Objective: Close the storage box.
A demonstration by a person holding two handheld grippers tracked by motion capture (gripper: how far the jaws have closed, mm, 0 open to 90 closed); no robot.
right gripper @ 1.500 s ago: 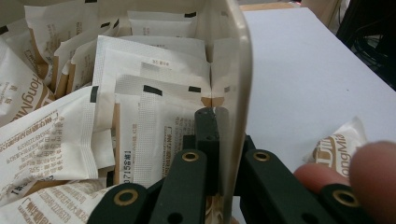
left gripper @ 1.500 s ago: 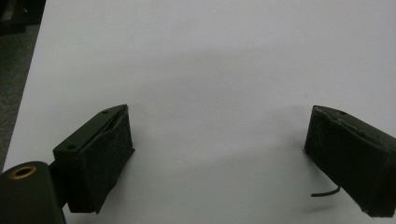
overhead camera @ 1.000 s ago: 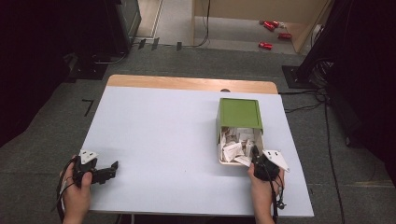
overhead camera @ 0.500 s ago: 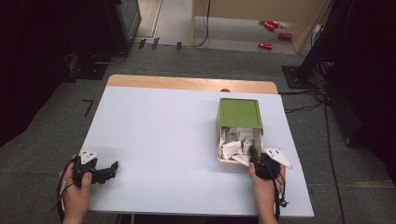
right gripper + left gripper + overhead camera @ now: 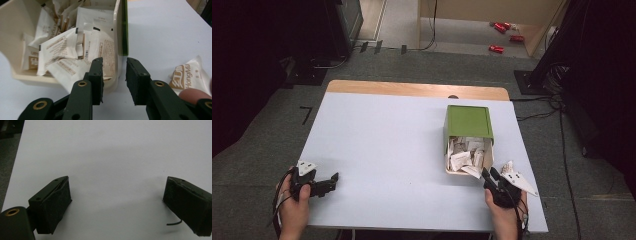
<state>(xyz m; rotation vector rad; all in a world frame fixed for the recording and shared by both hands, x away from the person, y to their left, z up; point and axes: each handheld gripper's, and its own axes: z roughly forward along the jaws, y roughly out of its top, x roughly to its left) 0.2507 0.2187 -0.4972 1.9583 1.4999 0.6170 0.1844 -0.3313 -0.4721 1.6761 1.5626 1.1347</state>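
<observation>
packets in the box, one loose beside it

a cream box (image 5: 447, 169) with a green lid (image 5: 468, 121) slid halfway toward the far end sits on the right half of the white table (image 5: 382, 150). its near, open half is packed with white paper packets (image 5: 464, 156), some upright, some leaning, one poking out over the near rim.

the right gripper (image 5: 488, 175) sits at the box's near right corner. in the right gripper view its jaws stand a little apart and have just been opening, and nothing is clamped between them: the box's right wall (image 5: 117, 47) lies ahead in line with the gap, not pinched. just right of that gripper, a single packet (image 5: 188, 76) lies flat on the table, outside the box, close to the person's fingertip.

the left gripper (image 5: 329, 182) rests at the near left of the table, well apart from the box. its jaws are spread wide over bare tabletop, holding nothing.

judging from this, most packets are already inside. what looks left is the loose packet by the right hand, and likely sliding the lid closed afterward.
</observation>
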